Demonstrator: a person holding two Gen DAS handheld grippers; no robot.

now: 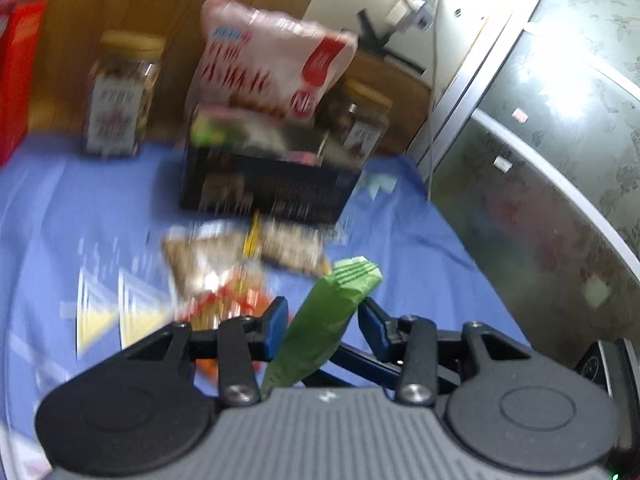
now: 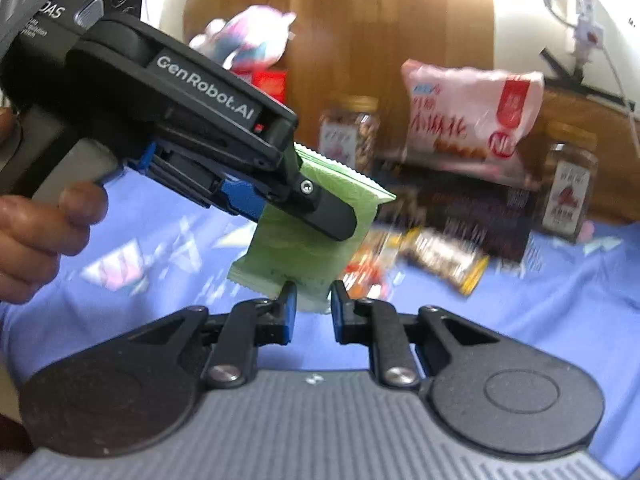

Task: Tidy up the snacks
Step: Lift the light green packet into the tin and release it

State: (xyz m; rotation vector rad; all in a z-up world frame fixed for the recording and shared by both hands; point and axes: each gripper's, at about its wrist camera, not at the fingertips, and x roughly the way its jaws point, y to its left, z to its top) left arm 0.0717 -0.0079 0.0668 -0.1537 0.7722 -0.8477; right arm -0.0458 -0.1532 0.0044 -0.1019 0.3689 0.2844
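Green snack packet [image 2: 304,232]: held up above the blue cloth [image 2: 540,320], clear of it, tilted. Seen also from the left wrist [image 1: 320,328], running up between that tool's fingers.

Left gripper [image 1: 322,320]: blue-padded fingers [image 1: 276,326] closed against the packet's sides, gripping it; from the right wrist view its black body [image 2: 200,120] comes in from the upper left, a hand [image 2: 36,236] on the handle.

Right gripper [image 2: 313,308]: fingers [image 2: 289,312] parted, with a gap between them, placed just under the packet's lower crimped edge; contact cannot be told.

Loose packets [image 1: 224,264]: several small ones, brown, yellow and red-orange, lying on the cloth just in front of the box. Blurred.

Dark box [image 1: 268,184]: standing on the cloth behind the loose packets.

Pink bag [image 1: 272,60]: large, red lettering, resting on top of the box, leaning back.

Jars: two clear ones with yellow lids, one left of the box [image 1: 120,96], one right of it [image 1: 364,120], partly hidden behind.

Red carton [image 1: 16,80]: far left edge.

Wooden panel [image 1: 160,0]: behind the whole row.
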